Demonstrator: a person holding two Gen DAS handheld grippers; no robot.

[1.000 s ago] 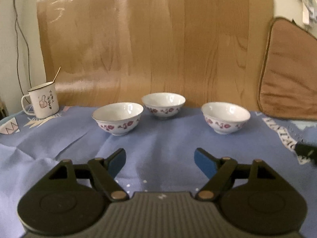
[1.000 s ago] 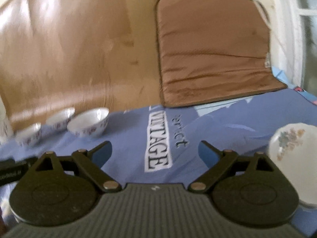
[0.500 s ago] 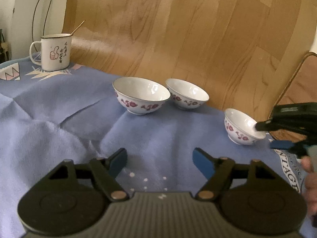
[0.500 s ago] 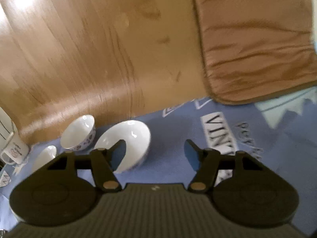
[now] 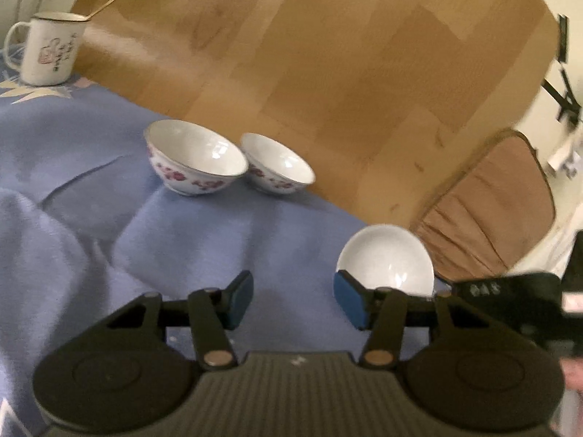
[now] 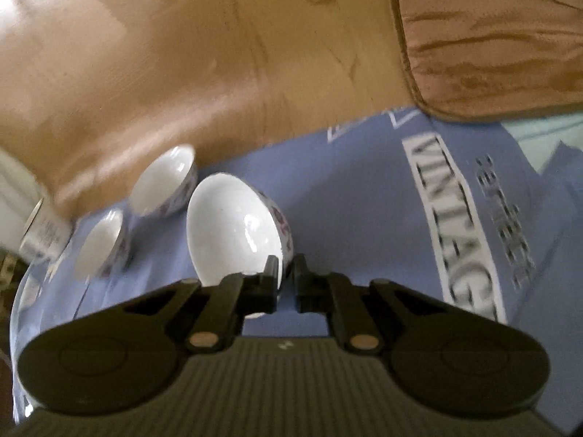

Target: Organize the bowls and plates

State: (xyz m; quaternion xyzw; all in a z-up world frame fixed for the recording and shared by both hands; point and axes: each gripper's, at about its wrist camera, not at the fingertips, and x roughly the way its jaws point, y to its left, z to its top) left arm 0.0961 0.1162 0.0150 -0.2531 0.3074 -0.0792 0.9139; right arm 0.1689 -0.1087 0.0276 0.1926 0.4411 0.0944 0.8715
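Observation:
Three white bowls with red flower patterns are on the blue cloth. My right gripper [image 6: 285,284] is shut on the rim of the nearest bowl [image 6: 233,233] and holds it tilted; this bowl also shows in the left wrist view [image 5: 386,260], with the right gripper's black body [image 5: 510,302] beside it. The two other bowls [image 5: 195,158] [image 5: 277,167] sit side by side near the wooden board; they also show in the right wrist view [image 6: 164,182] [image 6: 100,244]. My left gripper [image 5: 293,300] is open and empty above the cloth.
A white enamel mug [image 5: 47,51] with a spoon stands at the far left. A wooden board [image 5: 309,54] leans behind the bowls. A brown cushion [image 5: 492,211] leans at the right. The blue cloth [image 6: 382,200] carries "VINTAGE" lettering.
My right gripper has closed on the rim of the rightmost bowl and tipped it up. My left gripper has moved closer to the bowls and stayed open.

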